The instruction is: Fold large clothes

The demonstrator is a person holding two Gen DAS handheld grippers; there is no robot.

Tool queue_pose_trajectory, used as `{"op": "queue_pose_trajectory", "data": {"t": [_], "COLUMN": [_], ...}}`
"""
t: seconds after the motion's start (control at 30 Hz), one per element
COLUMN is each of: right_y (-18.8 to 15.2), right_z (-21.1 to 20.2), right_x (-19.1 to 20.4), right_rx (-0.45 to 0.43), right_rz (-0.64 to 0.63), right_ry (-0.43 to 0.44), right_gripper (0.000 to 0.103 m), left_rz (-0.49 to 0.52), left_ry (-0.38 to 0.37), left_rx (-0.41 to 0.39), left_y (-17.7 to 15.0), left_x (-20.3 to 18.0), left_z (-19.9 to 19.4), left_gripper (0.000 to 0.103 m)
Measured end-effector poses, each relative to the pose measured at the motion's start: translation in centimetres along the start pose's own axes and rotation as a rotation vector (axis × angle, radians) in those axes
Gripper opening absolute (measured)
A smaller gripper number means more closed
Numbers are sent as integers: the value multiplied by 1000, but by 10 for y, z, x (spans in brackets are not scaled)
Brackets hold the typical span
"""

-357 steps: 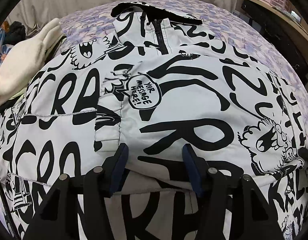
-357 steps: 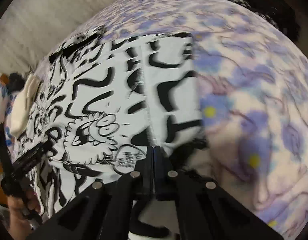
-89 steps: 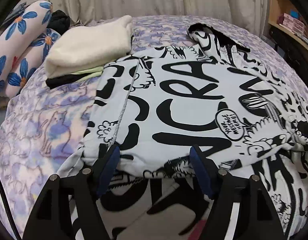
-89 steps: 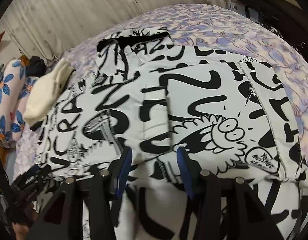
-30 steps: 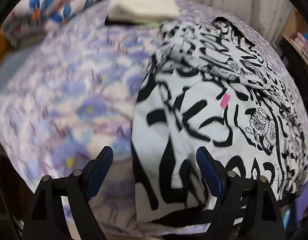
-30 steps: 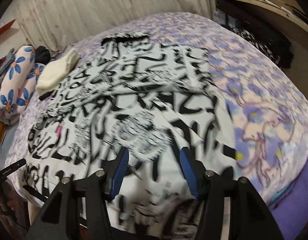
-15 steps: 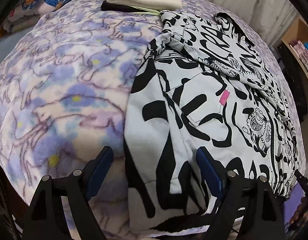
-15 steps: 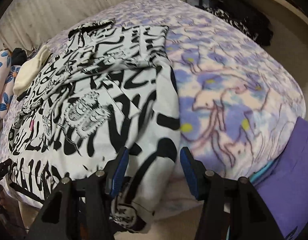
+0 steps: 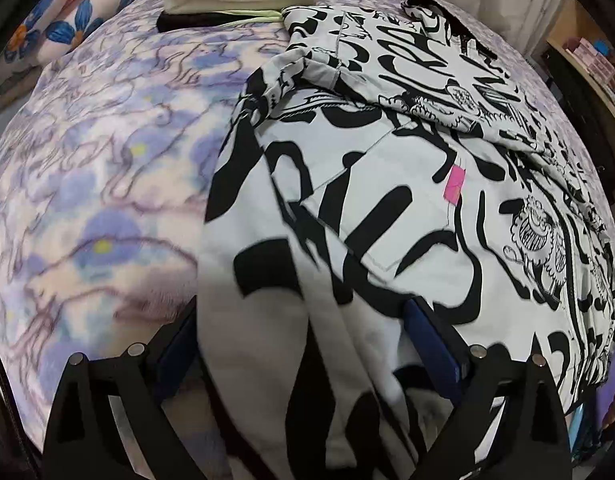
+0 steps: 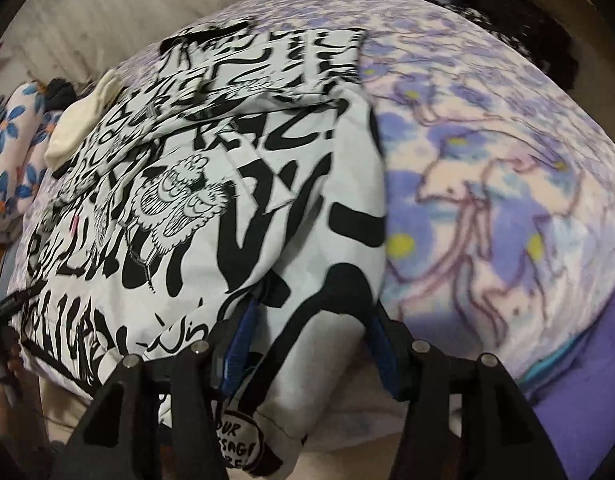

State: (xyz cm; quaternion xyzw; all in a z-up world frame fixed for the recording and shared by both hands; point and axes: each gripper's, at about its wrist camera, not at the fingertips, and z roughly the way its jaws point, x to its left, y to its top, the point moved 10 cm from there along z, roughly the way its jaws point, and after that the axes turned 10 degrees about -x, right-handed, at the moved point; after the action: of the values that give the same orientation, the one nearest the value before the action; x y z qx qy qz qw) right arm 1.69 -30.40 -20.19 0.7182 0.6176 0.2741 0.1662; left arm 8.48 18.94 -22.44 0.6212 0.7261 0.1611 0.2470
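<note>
Left wrist: jacket hem [image 9: 291,320] overhanging bed edge [image 9: 35,360]

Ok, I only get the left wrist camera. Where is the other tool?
Observer: The right tool sits over the jacket's near right corner.
Child: Is it squeezing it?
Observer: It doesn't look so. Its fingers stand apart and the cloth lies loose between them.
Child: Any funny drawings there?
Observer: Yes, a speech bubble hangs just below that tool.
</note>
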Motion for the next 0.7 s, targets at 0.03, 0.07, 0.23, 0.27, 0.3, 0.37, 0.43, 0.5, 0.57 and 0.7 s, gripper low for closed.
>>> {"op": "queue_pose_trajectory", "data": {"t": [0.03,0.07,0.23,0.27,0.3,0.37,0.43,0.5,0.57,0.7], "right_y": [0,1,6,7,8,10,14,20,25,37], "right_z": [2,4,11,12,11,7,0,-11,-21,-40], "right_x": [1,2,5,7,9,12,10,7,5,10], "right_rx": [-2,-5,-2,-3,-7,-23,-40,-56,-62,-87], "right_rz": [0,2,45,46,38,25,46,78,95,59], "right_ry": [12,23,57,52,45,33,34,46,63,68], "right_gripper": [52,47,7,6,5,5,4,4,4,4], "left_rz": [-5,-10,-21,-14,-2,10,5,-14,-24,-10], "left_ry": [-12,-20,-86,-73,-59,-34,-19,-19,-25,-31], "left_rx": [-2,-5,-8,-8,-16,-34,-48,-48,-43,-27], "left_y": [2,3,10,10,10,10,8,6,2,-7], "left_x": [0,0,-12,-14,-16,-19,-18,-14,-11,-10], "left_z": [3,5,5,5,3,-4,-13,-23,-33,-50], "left_gripper": [92,81,19,13,11,8,6,5,4,4]}}
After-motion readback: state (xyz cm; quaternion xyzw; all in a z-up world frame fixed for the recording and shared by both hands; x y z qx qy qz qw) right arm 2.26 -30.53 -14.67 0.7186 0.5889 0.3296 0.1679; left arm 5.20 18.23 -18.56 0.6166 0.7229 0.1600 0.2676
